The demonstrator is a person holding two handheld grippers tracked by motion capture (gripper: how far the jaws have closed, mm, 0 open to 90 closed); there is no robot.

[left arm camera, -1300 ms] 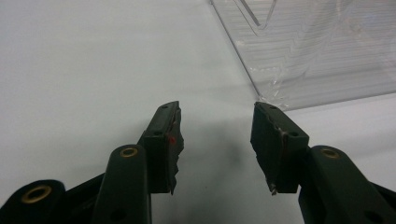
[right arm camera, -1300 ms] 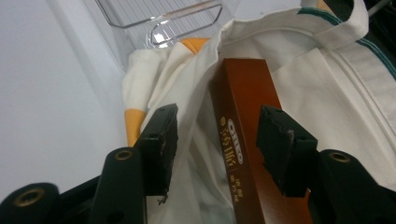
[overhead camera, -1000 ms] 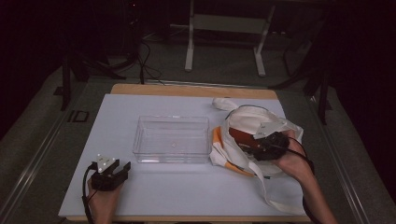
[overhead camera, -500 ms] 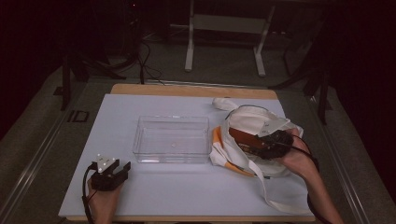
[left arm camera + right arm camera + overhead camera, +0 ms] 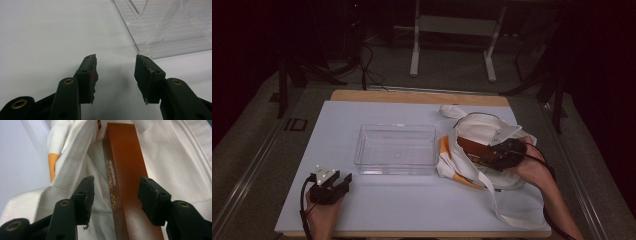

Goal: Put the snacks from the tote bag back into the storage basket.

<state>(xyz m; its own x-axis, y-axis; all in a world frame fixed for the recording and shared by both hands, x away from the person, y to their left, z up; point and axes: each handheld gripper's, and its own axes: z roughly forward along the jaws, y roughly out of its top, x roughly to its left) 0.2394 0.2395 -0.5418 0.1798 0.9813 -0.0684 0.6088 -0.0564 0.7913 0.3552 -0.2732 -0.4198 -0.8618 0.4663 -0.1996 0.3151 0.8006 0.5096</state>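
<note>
Straddling a long brown box (image 5: 125,182), the right gripper (image 5: 116,192) has its jaws spread to either side of it, pads clear of its faces, having just been opening. That box lies in the mouth of a white cloth bag (image 5: 479,131) on the table (image 5: 412,210), beside a clear plastic bin (image 5: 396,149). Nearer the person, the left gripper (image 5: 116,72) rests agape over bare tabletop.
</note>
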